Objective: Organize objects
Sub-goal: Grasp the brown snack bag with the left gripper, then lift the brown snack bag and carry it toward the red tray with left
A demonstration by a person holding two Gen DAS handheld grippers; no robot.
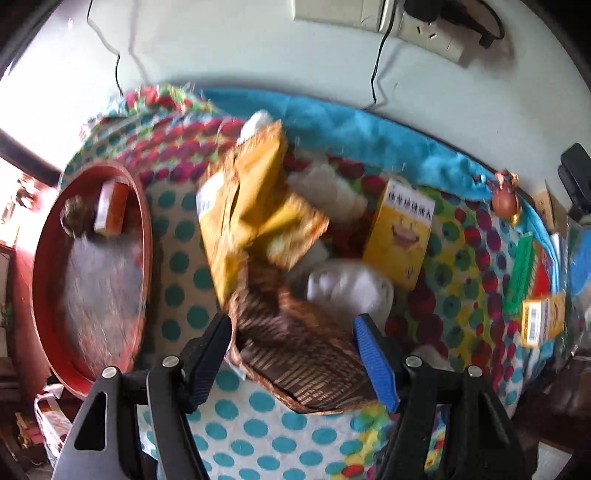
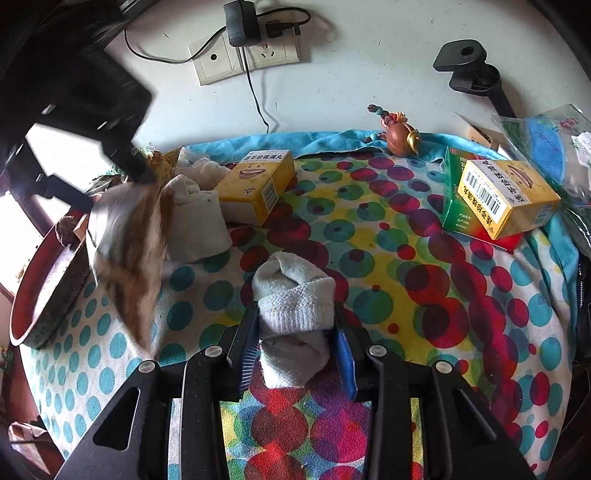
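In the left wrist view a crinkled brown and yellow packet spans the gap between the pads of my left gripper, which holds it by its near end. The right wrist view shows that left gripper at the upper left, with the blurred packet hanging from it above the dotted cloth beside a red round tray. My right gripper is shut on a rolled pale knit sock that rests on the cloth. The tray holds an orange box and a brownish ball.
A yellow medicine box and white cloth pouches lie behind the sock. Another yellow box sits on a green one at the right. A small brown figurine stands by the wall. Sockets with a charger are above.
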